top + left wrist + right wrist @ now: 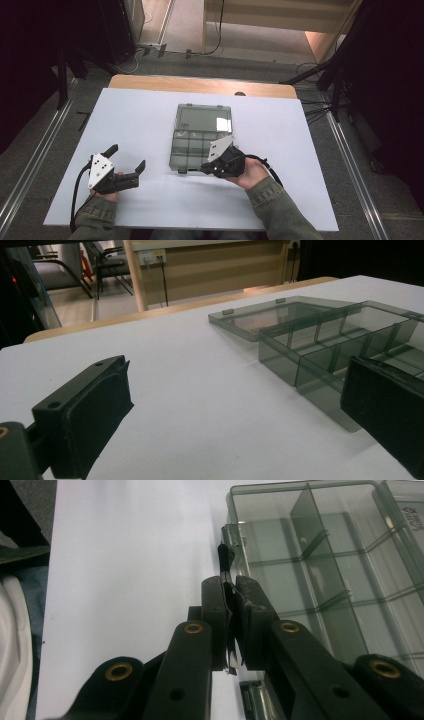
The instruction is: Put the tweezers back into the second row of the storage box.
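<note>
A clear grey compartment box (pixel 173 150) lies open mid-table, its lid (pixel 202 118) flat on the far side. My right gripper (pixel 206 169) sits at the box's near edge. In the right gripper view the right gripper (pixel 229 586) is shut on a small thin metal piece with a black tip (pixel 224 558), held beside the box's front wall (pixel 233 510) and latch. My left gripper (pixel 128 157) rests on the table left of the box, open and holding nothing. In the left gripper view the left gripper (pixel 235 376) faces bare table, with the box (pixel 280 358) to its right; the compartments look empty.
A white sheet (pixel 150 115) covers the table, with a strip of wood (pixel 200 85) along the far edge. Black stands and cables (pixel 325 75) stand on the floor beyond the table. The person's sleeves (pixel 277 210) come in from the bottom.
</note>
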A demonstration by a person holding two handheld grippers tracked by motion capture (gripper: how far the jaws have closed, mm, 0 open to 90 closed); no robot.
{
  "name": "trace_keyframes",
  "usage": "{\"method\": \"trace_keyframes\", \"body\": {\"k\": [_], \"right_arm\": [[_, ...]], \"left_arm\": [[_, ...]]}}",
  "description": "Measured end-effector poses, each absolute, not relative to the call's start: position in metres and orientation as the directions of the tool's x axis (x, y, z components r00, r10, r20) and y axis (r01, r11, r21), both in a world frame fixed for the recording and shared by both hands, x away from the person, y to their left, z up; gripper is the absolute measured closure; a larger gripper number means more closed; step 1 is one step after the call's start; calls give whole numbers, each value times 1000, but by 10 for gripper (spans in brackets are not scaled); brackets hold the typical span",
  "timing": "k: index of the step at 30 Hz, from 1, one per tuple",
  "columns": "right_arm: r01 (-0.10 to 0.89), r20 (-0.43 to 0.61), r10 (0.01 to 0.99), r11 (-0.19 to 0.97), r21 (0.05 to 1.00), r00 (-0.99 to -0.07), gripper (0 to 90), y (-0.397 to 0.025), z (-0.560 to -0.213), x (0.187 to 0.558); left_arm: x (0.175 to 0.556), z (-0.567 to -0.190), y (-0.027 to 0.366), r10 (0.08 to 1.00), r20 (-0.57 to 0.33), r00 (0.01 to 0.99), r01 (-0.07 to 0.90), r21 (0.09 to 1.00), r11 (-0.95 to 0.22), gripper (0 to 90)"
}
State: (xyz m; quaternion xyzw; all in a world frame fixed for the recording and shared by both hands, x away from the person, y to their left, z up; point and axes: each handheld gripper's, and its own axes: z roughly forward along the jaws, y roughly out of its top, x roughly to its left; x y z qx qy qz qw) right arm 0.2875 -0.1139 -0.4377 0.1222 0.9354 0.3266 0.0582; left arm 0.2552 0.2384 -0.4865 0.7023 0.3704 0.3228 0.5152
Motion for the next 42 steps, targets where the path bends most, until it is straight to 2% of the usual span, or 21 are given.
{"method": "trace_keyframes", "body": {"k": [20,30,36,42], "right_arm": [[307,27,403,650,695,-915,856,-147,-437,306],[351,71,436,605,715,-897,856,-157,-444,313],[389,135,445,550,739,-885,856,-165,-447,318],[405,140,459,554,728,-878,852,-166,-451,321]], "left_arm": [[255,-487,238,852,69,520,189,963,-193,0],[255,-487,238,851,68,521,189,963,-192,0],[255,-486,239,851,67,520,189,963,-192,0],[256,-487,238,850,66,522,191,963,-192,0]]}}
